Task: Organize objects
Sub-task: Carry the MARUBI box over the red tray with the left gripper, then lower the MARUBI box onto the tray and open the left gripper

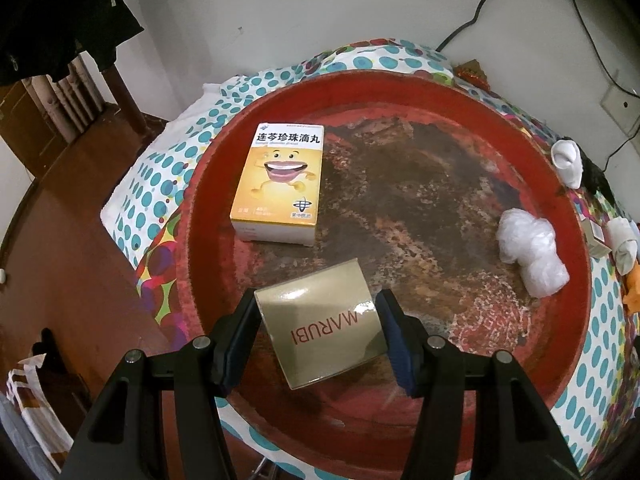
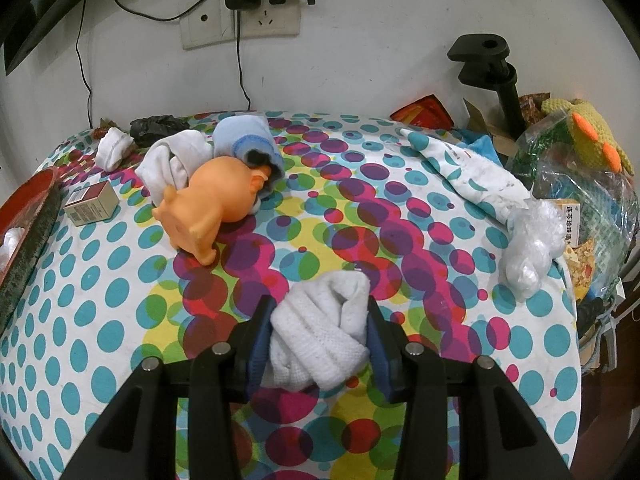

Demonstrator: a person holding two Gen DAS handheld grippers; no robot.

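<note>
Left wrist view: our left claw (image 1: 320, 334) clamps the gold MARUBI carton (image 1: 322, 322), tilted above the round red tray (image 1: 568, 320); right claw (image 2: 318, 338) grips a white sock (image 2: 320, 340).

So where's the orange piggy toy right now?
In the right wrist view, the orange pig toy lies on its side on the dotted tablecloth, upper left, touching the blue sock and near a small box.

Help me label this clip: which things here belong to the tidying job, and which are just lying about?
In the job:
- gold MARUBI box, held in left hand-held gripper
- white sock, held in right hand-held gripper
- red tray
- yellow medicine box

Lying about:
- wall socket
- black clamp stand
- knitted toy
</note>
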